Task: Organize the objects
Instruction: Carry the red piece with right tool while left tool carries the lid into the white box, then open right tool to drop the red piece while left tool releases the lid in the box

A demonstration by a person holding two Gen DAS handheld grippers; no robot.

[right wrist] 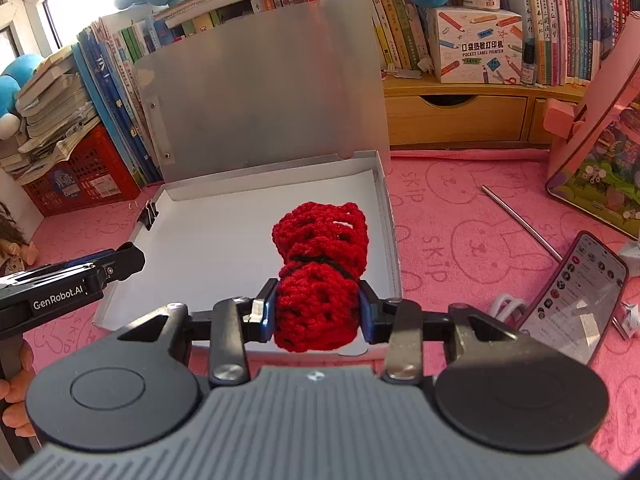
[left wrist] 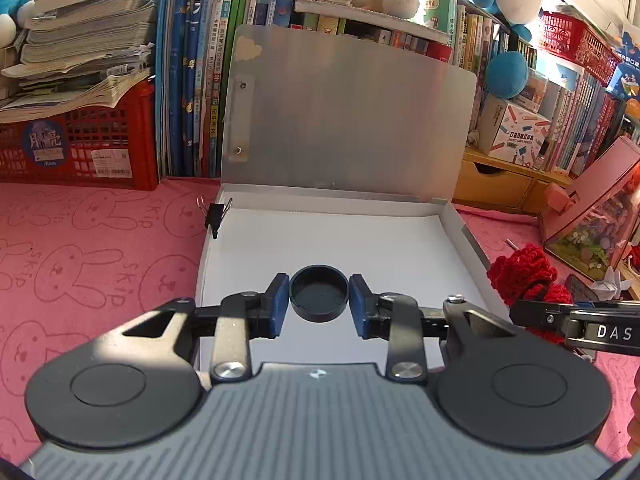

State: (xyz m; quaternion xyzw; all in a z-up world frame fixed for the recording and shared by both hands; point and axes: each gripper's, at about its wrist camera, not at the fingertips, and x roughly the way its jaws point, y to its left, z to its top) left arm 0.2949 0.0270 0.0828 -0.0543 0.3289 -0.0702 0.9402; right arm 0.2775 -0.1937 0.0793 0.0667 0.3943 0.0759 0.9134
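Observation:
An open grey file box (left wrist: pixel 464 232) lies on the pink cloth, its lid standing up at the back; it also shows in the right wrist view (right wrist: pixel 384 200). My left gripper (left wrist: pixel 319 300) is shut on a round black cap (left wrist: pixel 319 298) and holds it over the box's white floor. My right gripper (right wrist: pixel 316 312) is shut on a red crocheted yarn piece (right wrist: pixel 320 276) above the box's front right part. The yarn (left wrist: pixel 524 272) and right gripper arm show at the right of the left wrist view. A black binder clip (left wrist: pixel 216 214) sits on the box's left wall.
Books, red crates (left wrist: pixel 80 148) and plush toys line the back. A wooden drawer shelf (right wrist: pixel 456 116) stands at the back right. A phone (right wrist: pixel 576 296), a metal rod (right wrist: pixel 520 222) and a pink stand with a picture (right wrist: pixel 600 152) lie to the box's right.

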